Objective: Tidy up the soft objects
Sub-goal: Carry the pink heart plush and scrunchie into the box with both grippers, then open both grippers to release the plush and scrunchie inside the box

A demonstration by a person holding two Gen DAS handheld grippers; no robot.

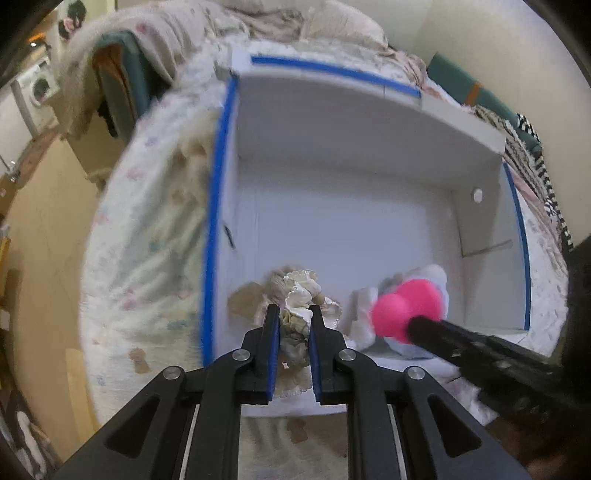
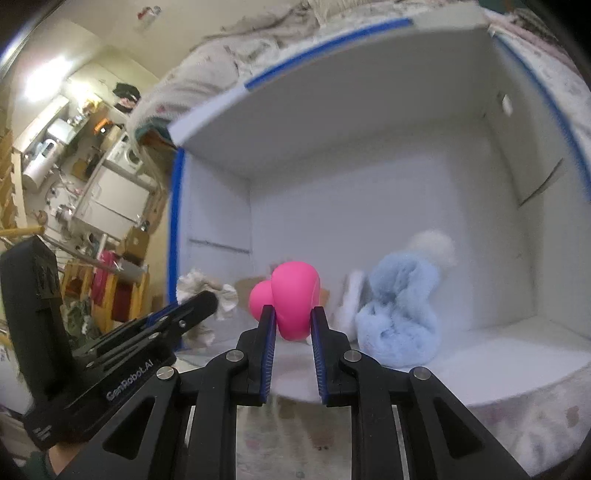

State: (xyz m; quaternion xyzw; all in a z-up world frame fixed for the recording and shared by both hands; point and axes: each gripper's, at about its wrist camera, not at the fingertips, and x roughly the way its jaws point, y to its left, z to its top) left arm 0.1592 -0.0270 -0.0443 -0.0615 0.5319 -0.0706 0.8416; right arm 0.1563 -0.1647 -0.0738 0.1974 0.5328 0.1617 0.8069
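Observation:
My left gripper (image 1: 294, 308) is shut on a cream ruffled cloth (image 1: 297, 295) and holds it over the near left floor of a white box with blue-taped rims (image 1: 218, 177). My right gripper (image 2: 293, 312) is shut on a pink soft toy (image 2: 293, 295), just inside the box's near side (image 2: 480, 354). In the left wrist view the pink toy (image 1: 406, 308) hangs in front of a pale blue fluffy item (image 1: 432, 273). In the right wrist view that blue fluffy item (image 2: 400, 314) lies on the box floor to the right, and the left gripper (image 2: 201, 301) with the cream cloth (image 2: 221, 295) is at left.
The box stands on a bed with a pale patterned sheet (image 1: 147, 240). Rumpled bedding (image 1: 266, 18) lies behind it and striped fabric (image 1: 532, 158) to its right. A cluttered room with a washing machine (image 2: 125, 158) lies to the left.

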